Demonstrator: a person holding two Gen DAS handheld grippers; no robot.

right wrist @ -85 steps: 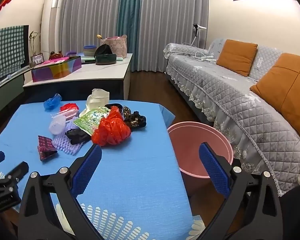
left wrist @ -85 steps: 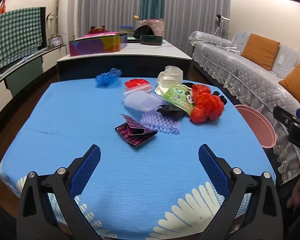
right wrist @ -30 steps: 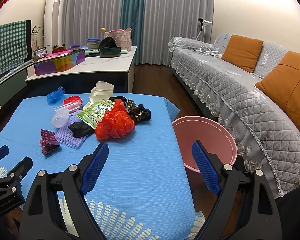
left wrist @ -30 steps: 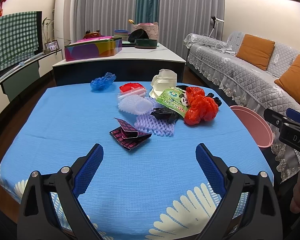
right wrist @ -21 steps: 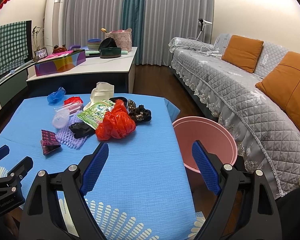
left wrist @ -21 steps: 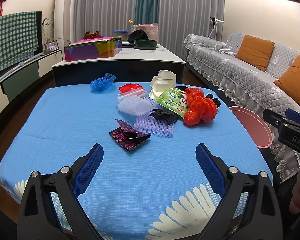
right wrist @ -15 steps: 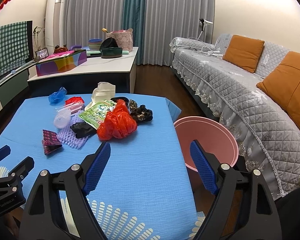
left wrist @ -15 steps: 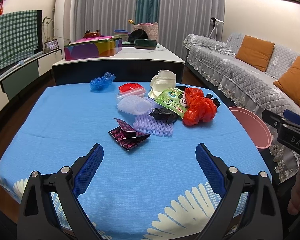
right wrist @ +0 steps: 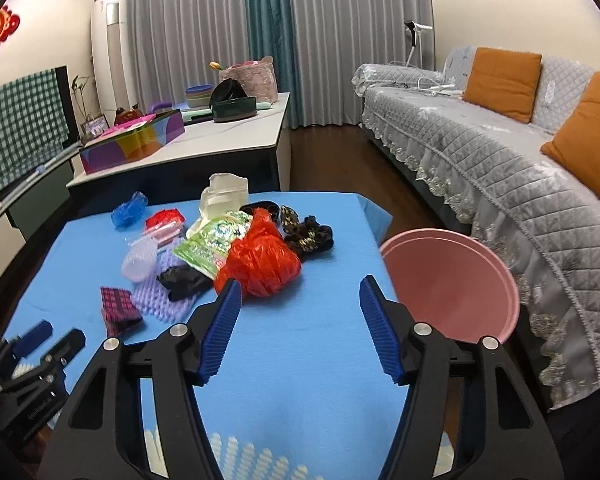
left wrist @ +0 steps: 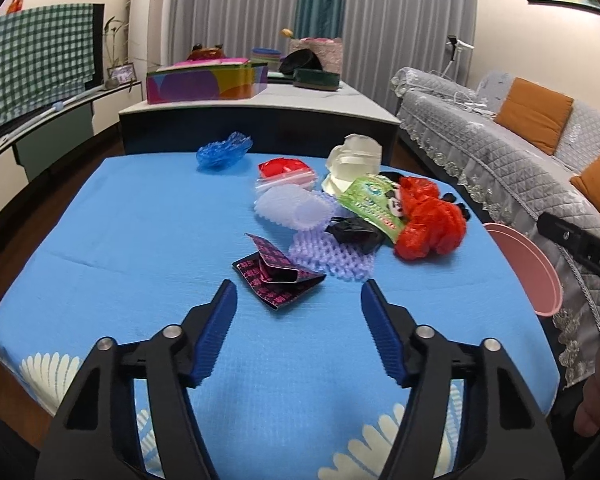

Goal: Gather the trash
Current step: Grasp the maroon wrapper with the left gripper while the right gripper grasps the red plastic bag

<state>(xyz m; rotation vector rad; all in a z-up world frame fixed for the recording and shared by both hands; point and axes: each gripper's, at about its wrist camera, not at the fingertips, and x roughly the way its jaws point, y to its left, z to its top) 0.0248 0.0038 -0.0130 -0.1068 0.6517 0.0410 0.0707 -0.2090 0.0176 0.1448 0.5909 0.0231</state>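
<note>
Trash lies in a heap on the blue tablecloth: a maroon wrapper, purple foam netting, a black scrap, a red plastic bag, a green snack pouch, a clear foam sleeve and a blue crumpled bag. My left gripper hovers just short of the maroon wrapper, jaws closing with nothing between them. My right gripper hangs over the cloth near the red plastic bag, jaws closing, empty. A pink basin stands off the table's right side.
A grey quilted sofa with orange cushions runs along the right. Behind the table stands a white counter with a colourful box and bowls. A black patterned scrunchie-like wad lies beyond the red bag.
Both grippers' jaws have narrowed markedly. Both hands have shifted forward toward the trash heap, which now looks nearer in both views.
</note>
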